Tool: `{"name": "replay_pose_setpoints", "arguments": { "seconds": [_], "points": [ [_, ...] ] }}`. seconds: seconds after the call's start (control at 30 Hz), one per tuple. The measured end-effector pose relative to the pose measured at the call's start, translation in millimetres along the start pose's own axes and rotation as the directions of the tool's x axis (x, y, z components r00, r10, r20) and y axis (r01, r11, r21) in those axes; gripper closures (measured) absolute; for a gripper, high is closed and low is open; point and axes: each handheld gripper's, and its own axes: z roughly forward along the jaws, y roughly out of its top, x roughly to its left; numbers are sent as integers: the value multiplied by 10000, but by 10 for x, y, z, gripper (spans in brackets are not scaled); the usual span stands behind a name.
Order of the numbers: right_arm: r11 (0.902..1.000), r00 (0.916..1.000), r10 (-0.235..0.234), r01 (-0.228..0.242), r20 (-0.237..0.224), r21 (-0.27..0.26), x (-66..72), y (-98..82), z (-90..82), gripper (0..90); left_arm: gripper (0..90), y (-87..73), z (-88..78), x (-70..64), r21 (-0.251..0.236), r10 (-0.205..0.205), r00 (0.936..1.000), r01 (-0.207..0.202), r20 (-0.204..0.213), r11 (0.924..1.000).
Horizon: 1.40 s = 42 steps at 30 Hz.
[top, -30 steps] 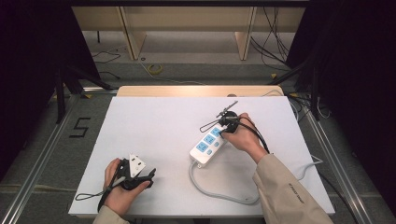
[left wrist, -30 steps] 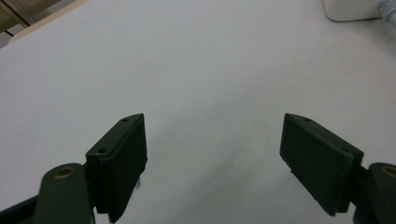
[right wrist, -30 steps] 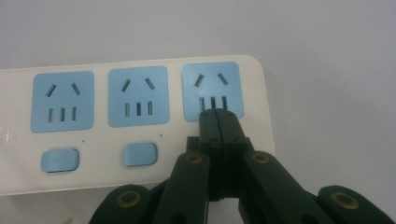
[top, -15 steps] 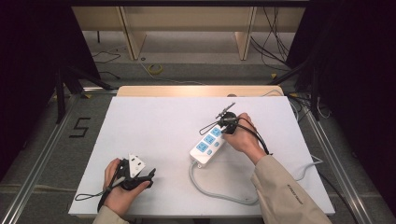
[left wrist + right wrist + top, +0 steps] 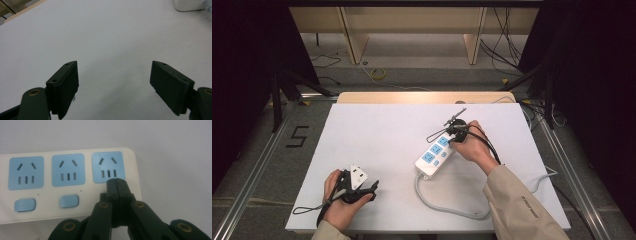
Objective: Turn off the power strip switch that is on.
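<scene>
A white power strip [image 5: 433, 154] with three blue sockets lies right of the table's middle, its grey cord [image 5: 447, 207] looping toward the front edge. My right gripper [image 5: 451, 136] is shut with nothing between its jaws. In the right gripper view its tips [image 5: 116, 180] rest on the power strip [image 5: 70, 185] just below the end socket, covering the spot beside two blue switches. Whether they press down I cannot tell. My left gripper [image 5: 371, 189] lies at the front left, jaws pointing right. In the left gripper view it [image 5: 113, 67] is open over bare table, a corner of the strip [image 5: 187, 5] far off.
The white table top [image 5: 377, 130] has a wooden strip along its back edge. Metal rails run along both sides on the floor, with a "5" mark [image 5: 297, 136] at the left and loose cables behind and to the right.
</scene>
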Motion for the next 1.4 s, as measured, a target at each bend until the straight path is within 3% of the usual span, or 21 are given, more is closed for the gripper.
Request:
{"name": "replay_pose_setpoints", "arguments": {
  "seconds": [1.4],
  "points": [
    [9996, 9998, -46, 40, 185, 292, 37, 50, 14, 900, 227, 5, -5, -8, 20, 105, 9999, -105, 18, 9999]
  ]
}}
